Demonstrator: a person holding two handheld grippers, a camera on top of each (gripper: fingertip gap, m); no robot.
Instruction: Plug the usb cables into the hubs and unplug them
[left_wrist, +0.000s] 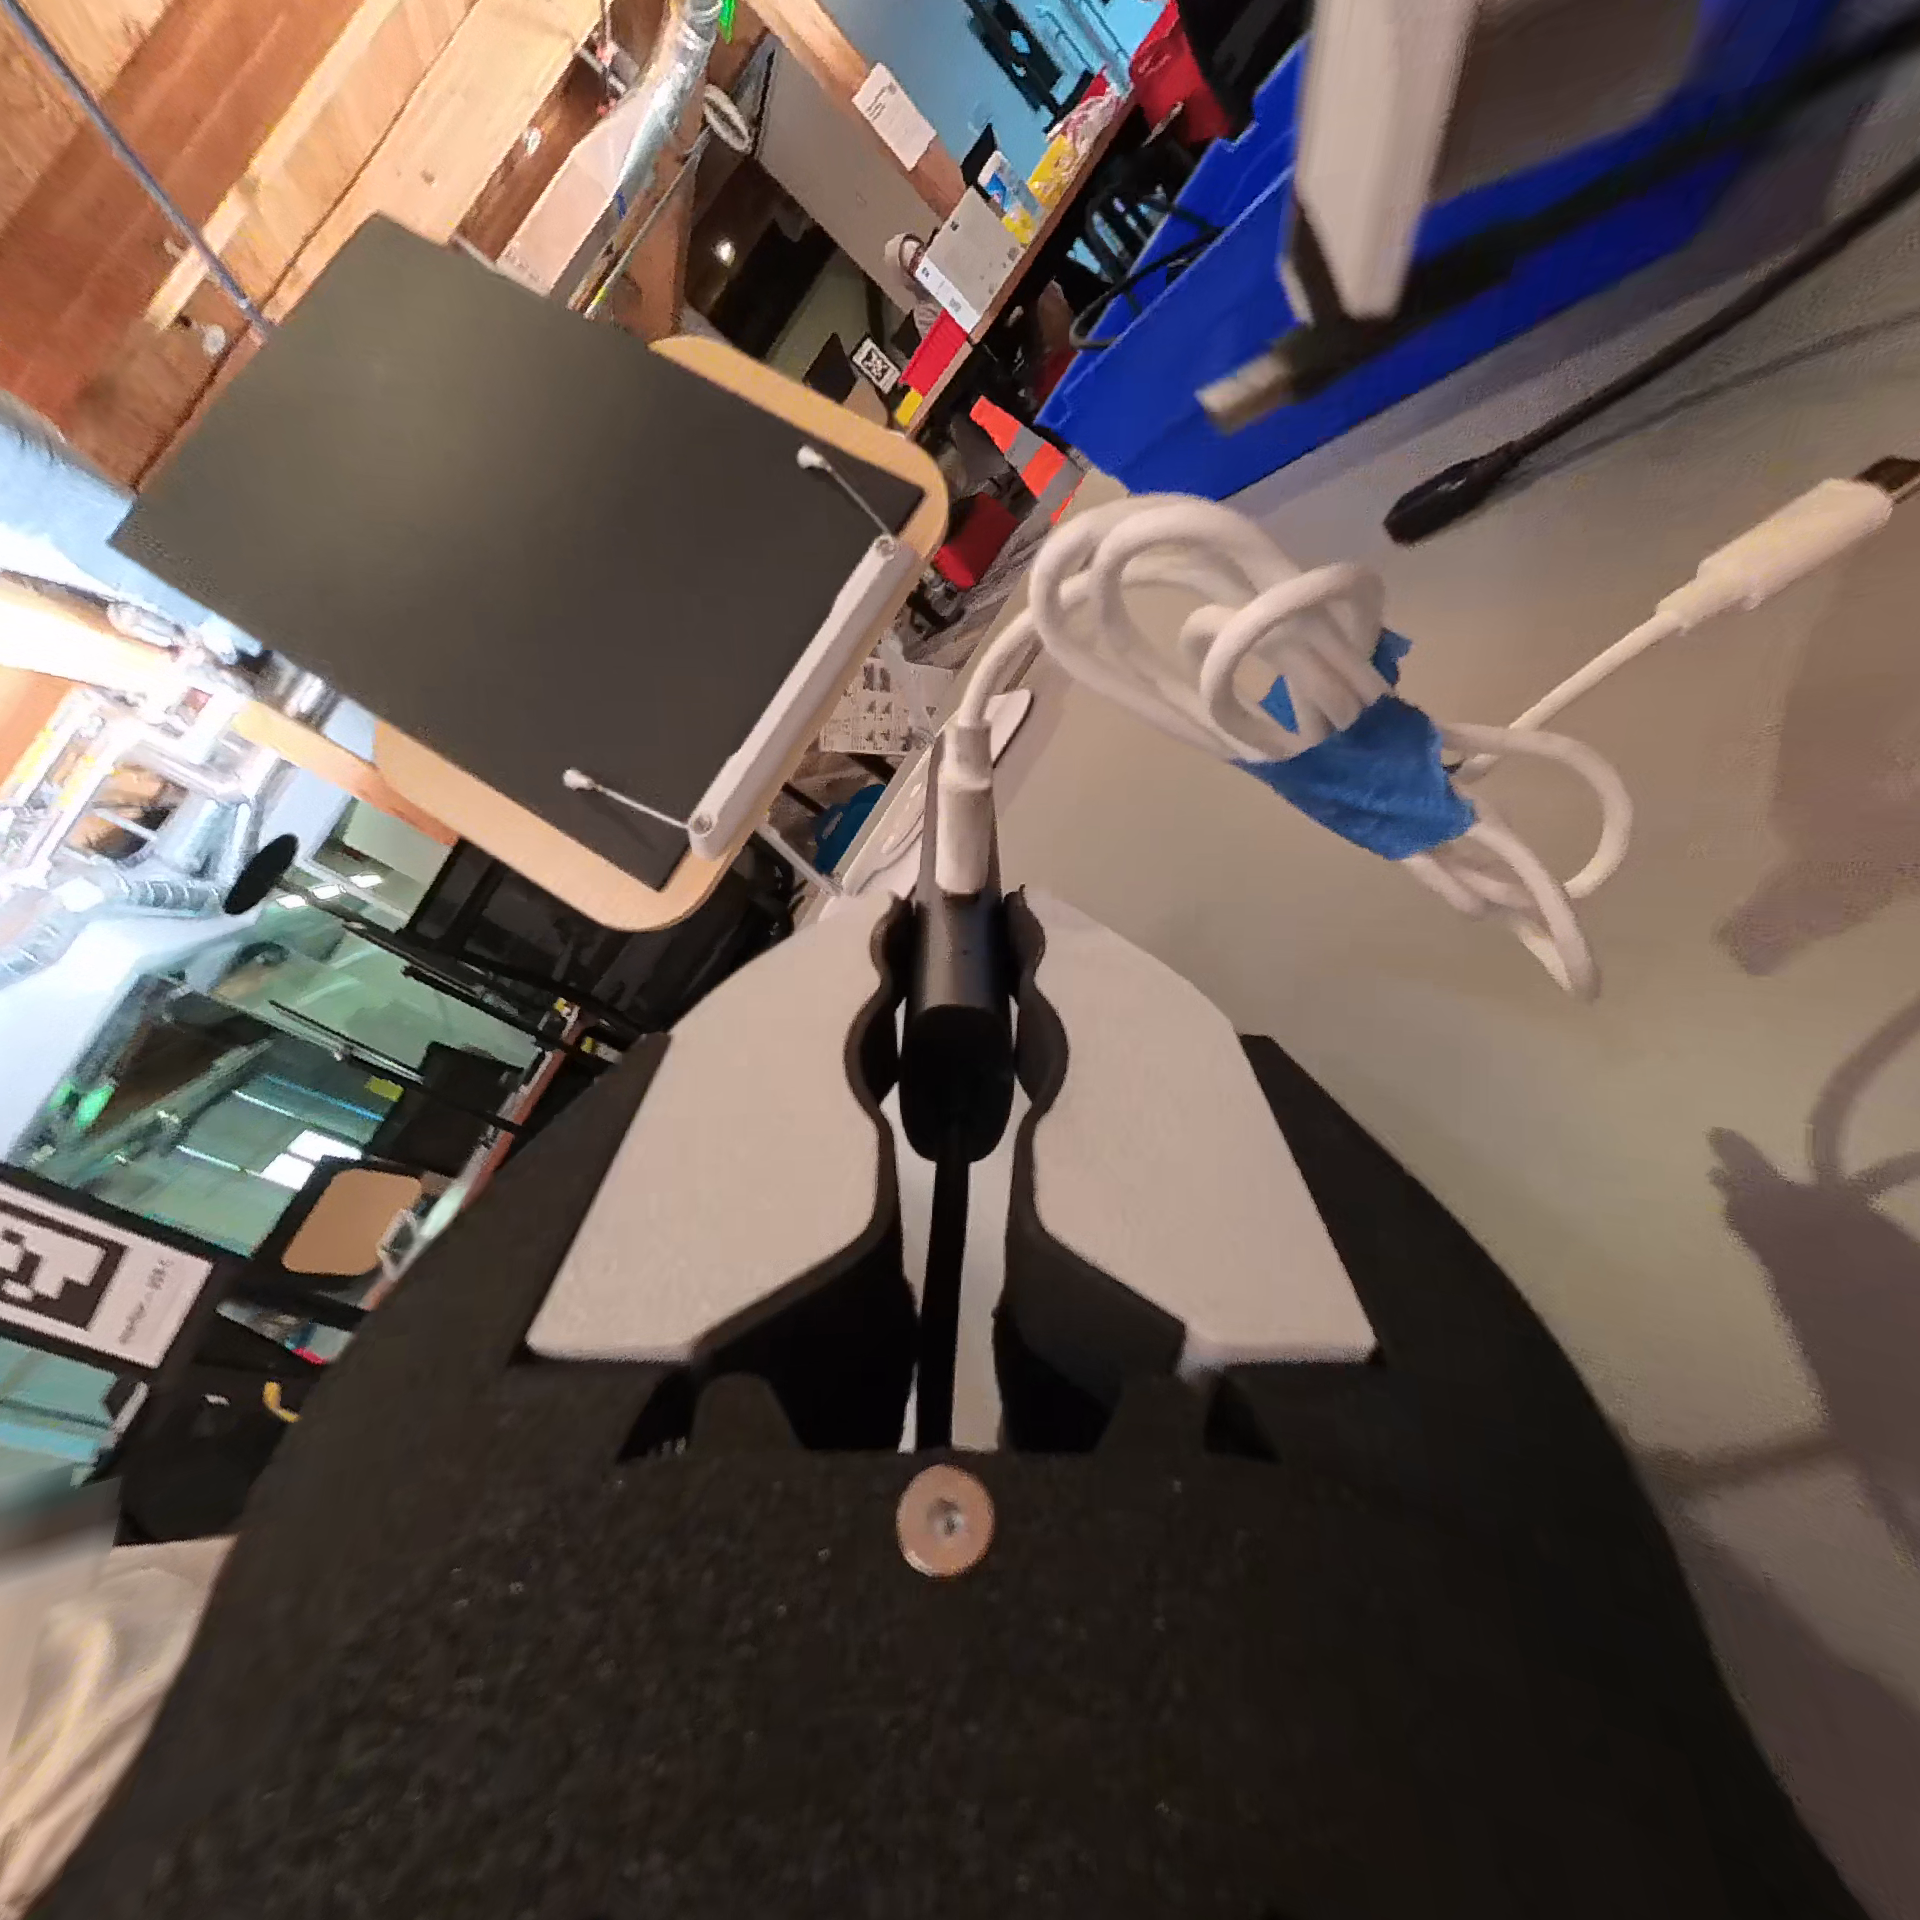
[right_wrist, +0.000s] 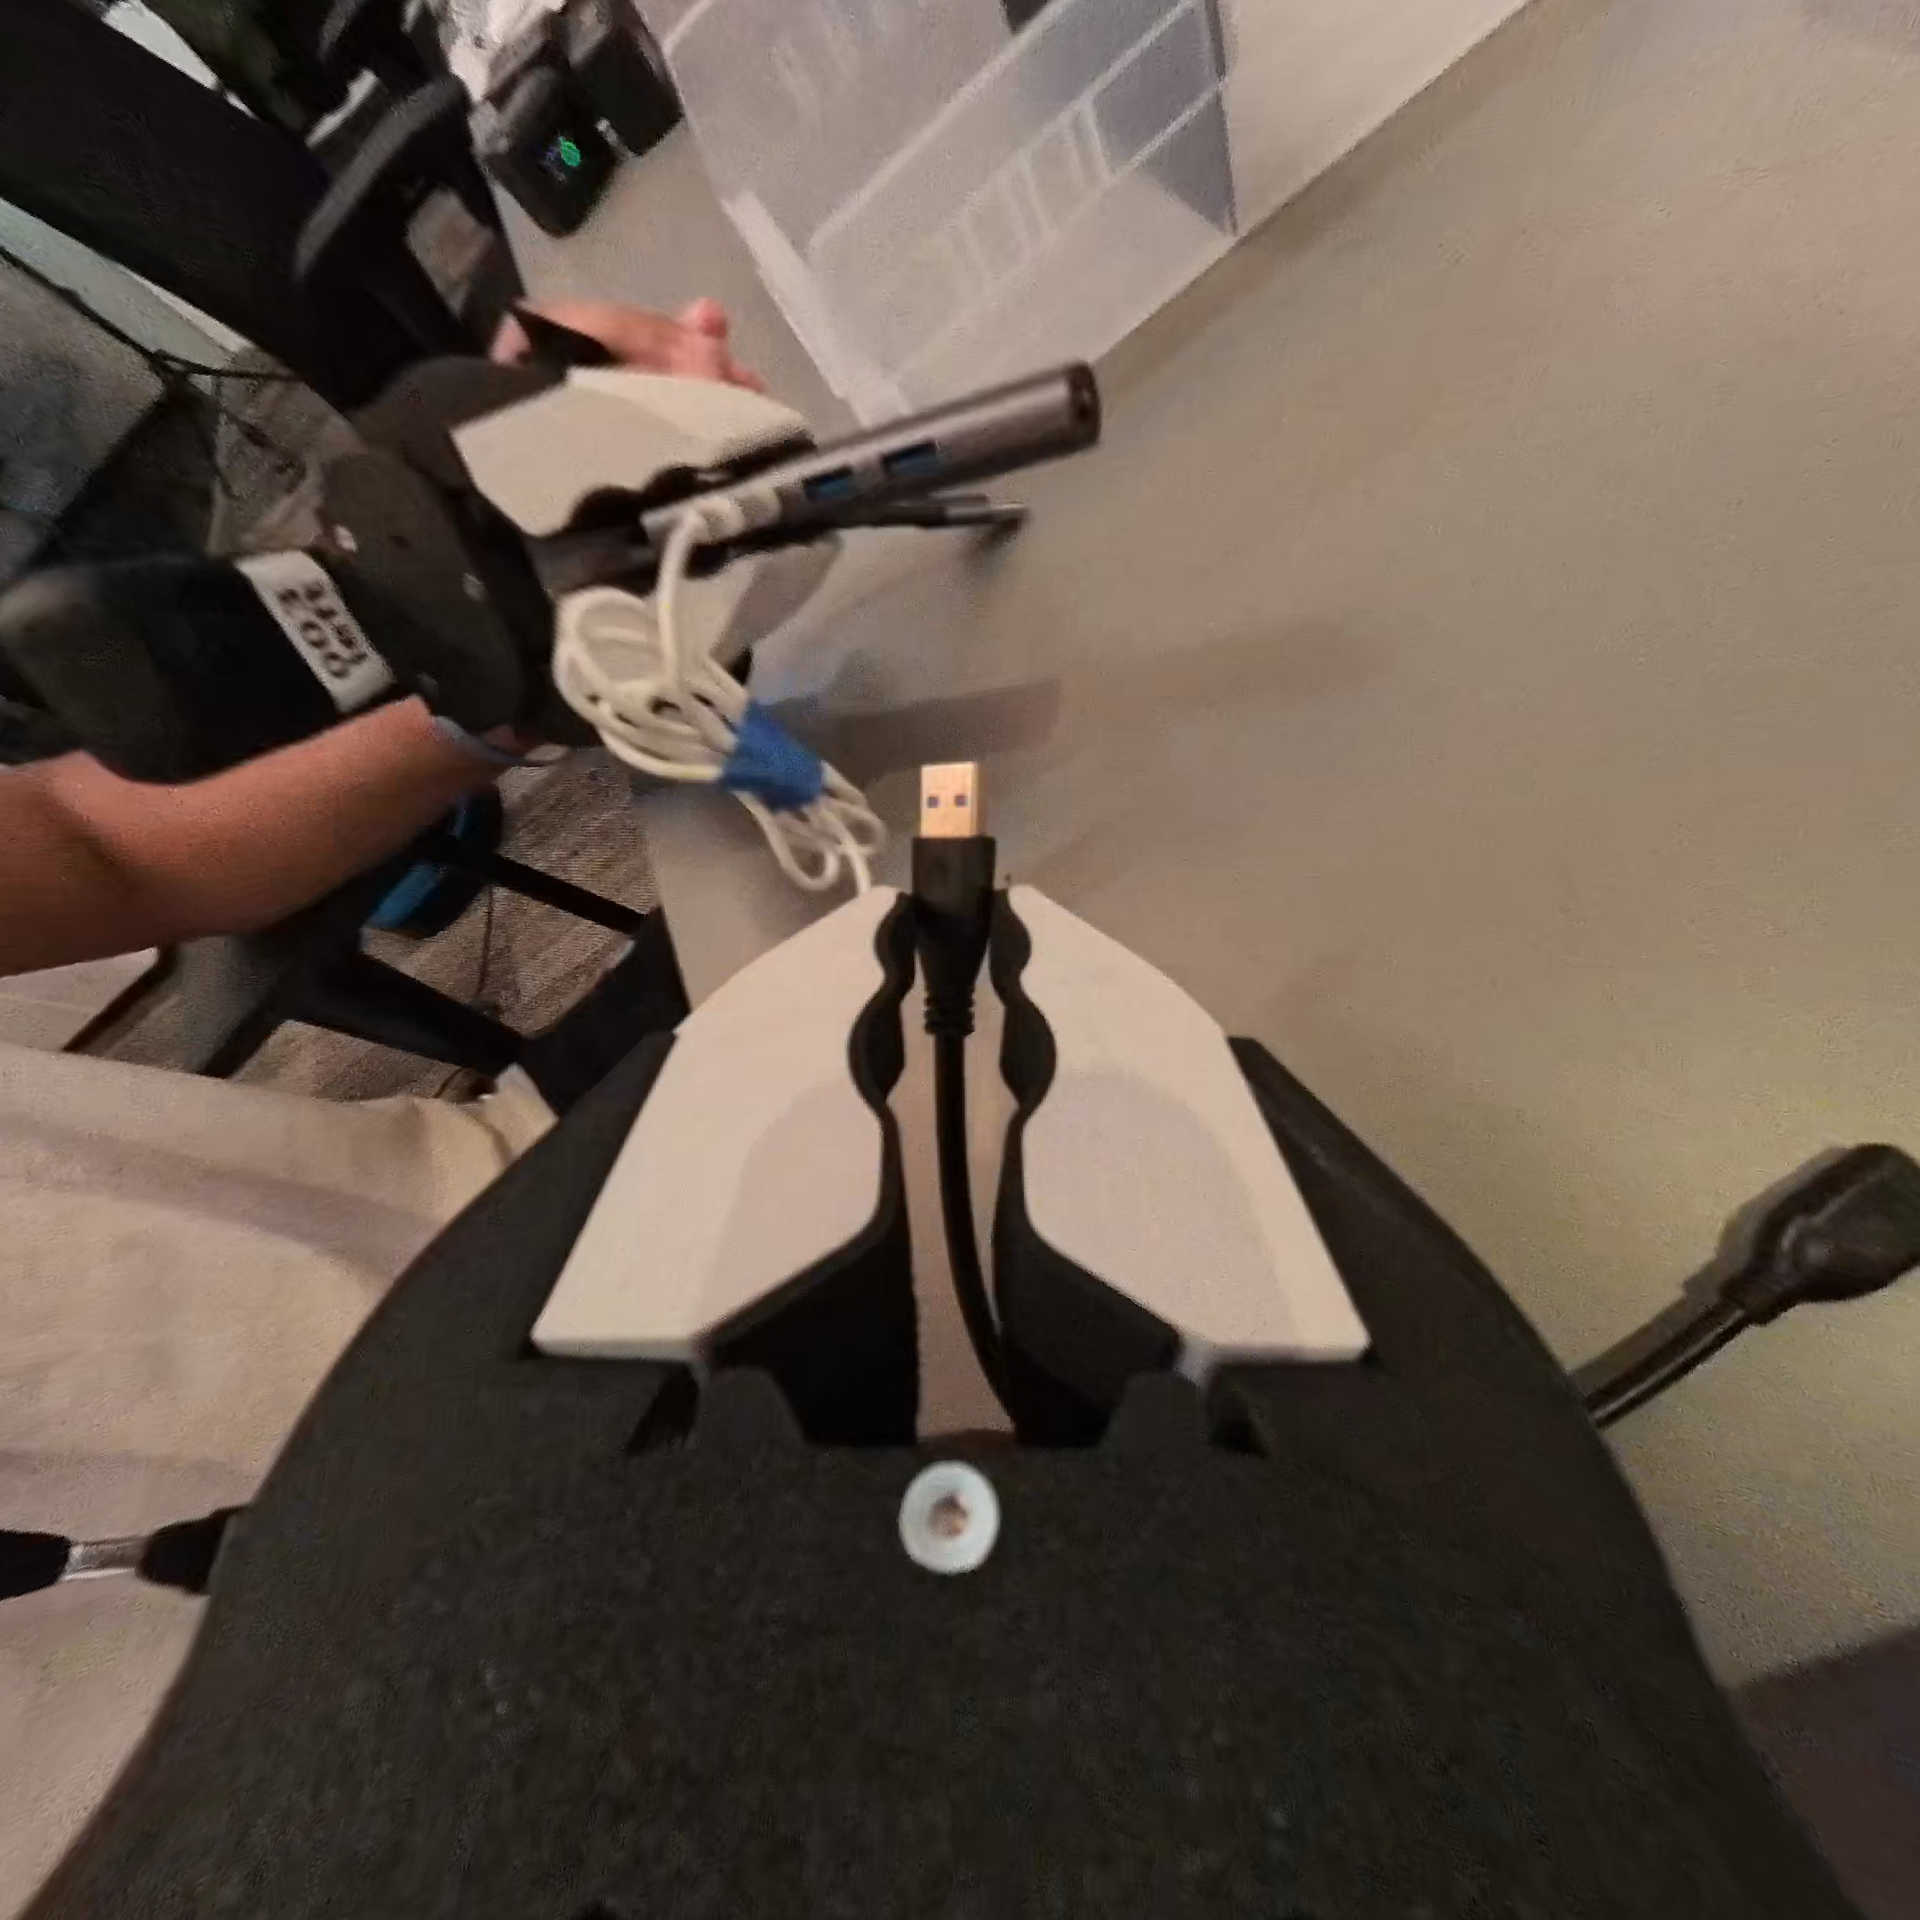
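Here, the plugging step is judged to be in hand. The left gripper (left_wrist: 956, 914) is clamped on the dark hub (left_wrist: 954, 997), held above the table (left_wrist: 1299, 1039), with a white cable (left_wrist: 1309, 665) already seated in one port and its blue-taped coil hanging toward 3 o'clock. The right gripper (right_wrist: 951, 904) is closed on the black USB plug (right_wrist: 948, 831), whose metal tip points to 12 o'clock; the hub's two blue ports (right_wrist: 868, 473) lie off at 11 o'clock, well apart from it. The next move is judged to call for squaring the tip with a free port. Writing on a white tag is seen on the left tool; it is not reproduced.
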